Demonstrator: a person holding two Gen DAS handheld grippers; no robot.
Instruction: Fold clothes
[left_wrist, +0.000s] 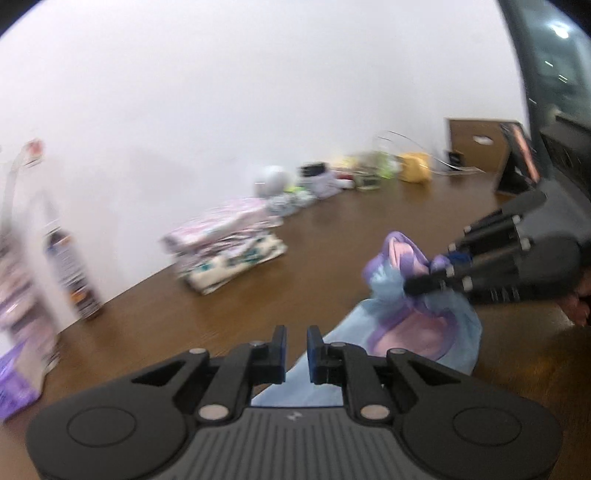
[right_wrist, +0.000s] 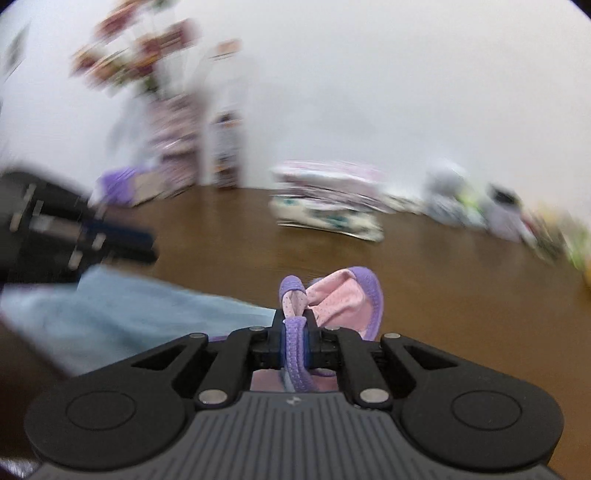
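Purple ribbed trim sits clamped between the jaws of the right gripper (right_wrist: 295, 341), which has closed on the neckline edge of the small garment (right_wrist: 343, 295) and holds that end lifted off the wooden table (right_wrist: 424, 266). From the pinch, the pink lining and purple collar bunch up just ahead of the fingers, while the pale blue body trails away to the left and lies flat on the wood. The garment's long axis therefore runs, as I judge it, from the raised collar at the right gripper down toward the left gripper (left_wrist: 296, 347), whose jaws stand parted with nothing between them. In the left wrist view the blue cloth (left_wrist: 369, 325) lies just beneath and to the right of those open fingers, so the left gripper is the nearer one to the free end. A stack of folded clothes (left_wrist: 225, 251) rests well apart, toward the wall.
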